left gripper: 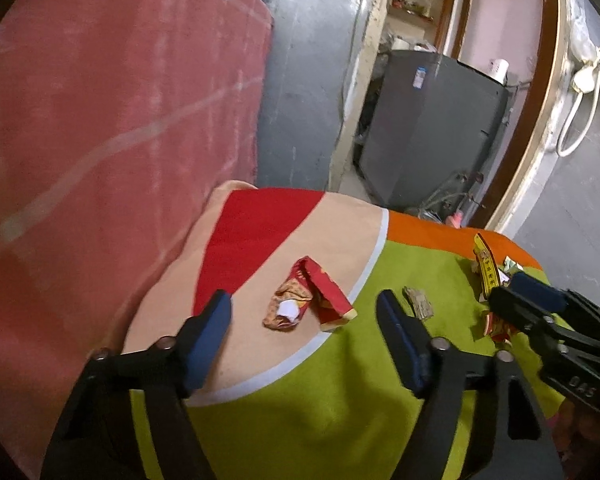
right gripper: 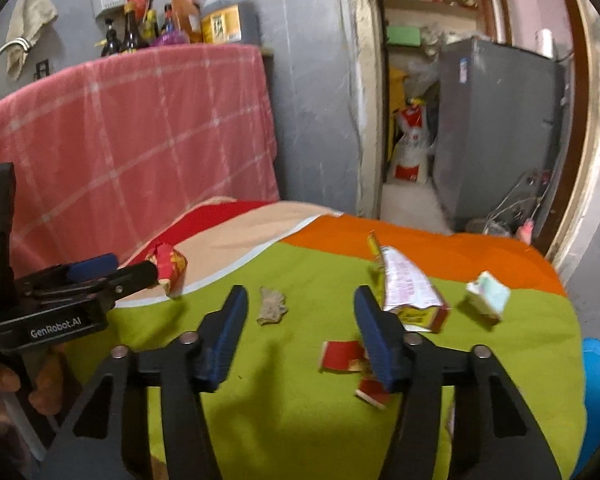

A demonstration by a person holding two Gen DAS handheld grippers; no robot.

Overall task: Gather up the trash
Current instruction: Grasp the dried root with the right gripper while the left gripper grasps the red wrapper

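My left gripper (left gripper: 304,310) is open and empty, just short of a crumpled red and gold wrapper (left gripper: 308,300) on the beige part of the cloth-covered table (left gripper: 320,420). My right gripper (right gripper: 298,302) is open and empty above the green cloth. A small brown scrap (right gripper: 272,306) lies between its fingers; it also shows in the left wrist view (left gripper: 419,302). A red torn packet (right gripper: 342,356) lies by the right finger. A yellow and red box (right gripper: 410,294) and a white and green crumpled carton (right gripper: 488,294) lie farther right.
A pink checked cloth (right gripper: 132,140) hangs behind the table on the left. Bottles (right gripper: 204,16) stand above it. A grey appliance (right gripper: 496,128) stands in the doorway beyond. A blue bin (right gripper: 598,384) sits at the table's right edge.
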